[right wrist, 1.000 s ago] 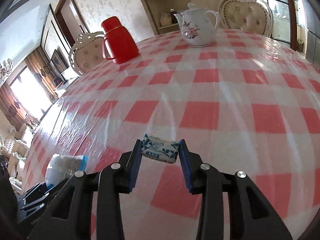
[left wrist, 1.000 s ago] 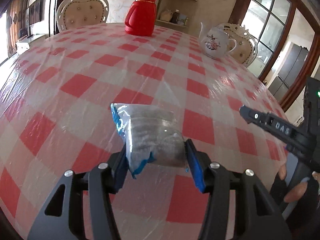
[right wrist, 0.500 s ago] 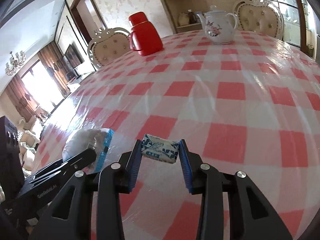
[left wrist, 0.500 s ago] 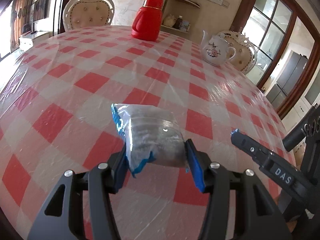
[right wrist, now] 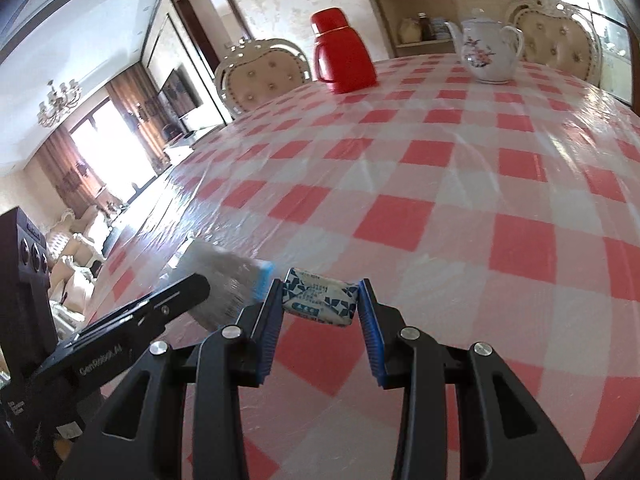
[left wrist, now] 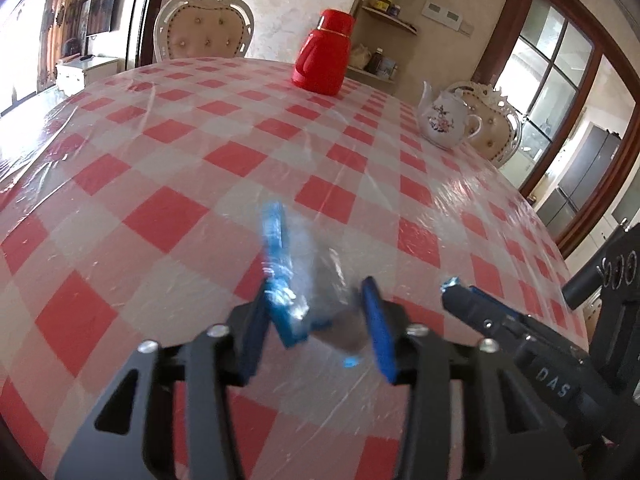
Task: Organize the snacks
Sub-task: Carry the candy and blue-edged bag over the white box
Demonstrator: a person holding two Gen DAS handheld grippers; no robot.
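Both hands carry a snack above the checked bench.

Left wrist view: the left gripper (left wrist: 320,320), low in the centre of the frame, has its fingers closing on a clear, blue-edged snack bag (left wrist: 304,280). The bag is blurred, but its long axis seems to run up the frame, away from the camera. A gentler squeeze would probably keep it from twisting. Right wrist view: the right gripper (right wrist: 320,304) pinches a small blue-and-white packet (right wrist: 320,298) by its two ends at lower centre, long axis lying across the frame and tipped slightly down to the right. Carrying both level and setting them down side by side should serve best.
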